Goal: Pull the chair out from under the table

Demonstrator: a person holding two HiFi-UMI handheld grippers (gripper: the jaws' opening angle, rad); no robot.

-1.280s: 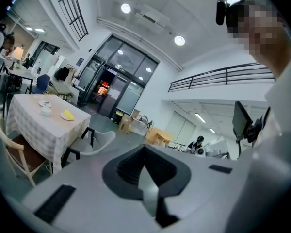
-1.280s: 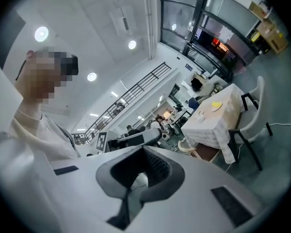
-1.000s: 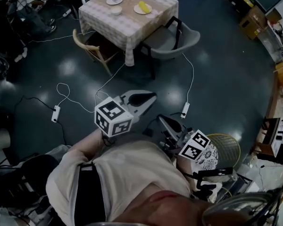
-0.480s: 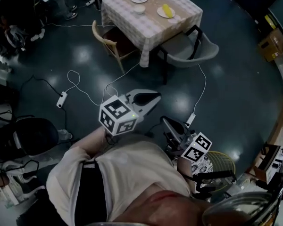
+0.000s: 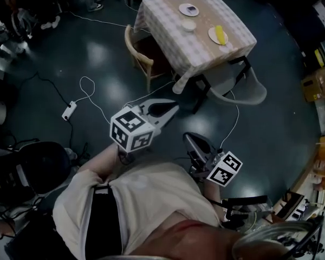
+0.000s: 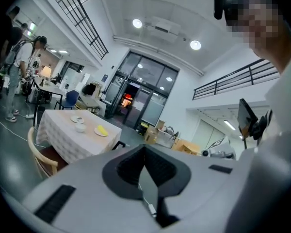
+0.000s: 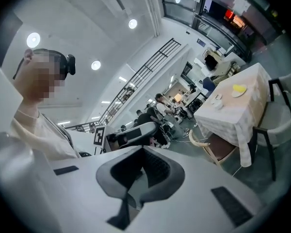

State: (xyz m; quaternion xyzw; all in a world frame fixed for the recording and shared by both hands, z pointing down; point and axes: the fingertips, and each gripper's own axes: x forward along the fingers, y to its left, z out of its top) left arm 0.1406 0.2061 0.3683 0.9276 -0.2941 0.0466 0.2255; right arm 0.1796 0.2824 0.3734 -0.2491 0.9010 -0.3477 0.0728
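**1. Desk.** The desk [image 5: 168, 31] sits at upper ctr of the head view, covered w/ a checked cloth that hangs over all edges. On top are a plate w/ a dark item [image 5: 188, 8], a small bowl [image 5: 189, 26] and a plate w/ a yellow item [image 5: 218, 35].

**2. Chairs (2 pcs).**
- The wooden chair [image 5: 134, 50] is at the desk's left edge in frame. Its seat is tucked under the cloth and its curved backrest stands outside.
- The grey chair [image 5: 244, 96] is at the desk's lower-right edge. It has black legs, and the front of the seat is under the cloth overhang.
- Both chairs are pushed in. Neither is touched by a hand-held gripper.

**3. Left hand-held gripper** [image 5: 172, 108]**.** It is at ctr of the head view w/ the marker cube to the rear and its tips aimed up-frame toward the desk. In the left gripper view the jaws are pressed together w/ nothing between them. The desk and wooden chair lie at left of that view, well apart from the tips.

**4. Right hand-held gripper** [image 5: 187, 138]**.** It is lower right of ctr, near the person's torso [image 5: 151, 199]. In the right gripper view the jaws are likewise closed and empty. The desk and both chairs lie at right of that view, well apart from the tips.

**5. Floor.** The floor [image 5: 103, 58] is dark and glossy. A white power strip [image 5: 69, 110] lies at left of the head view, w/ a looped white cable [image 5: 89, 83] running toward the desk.
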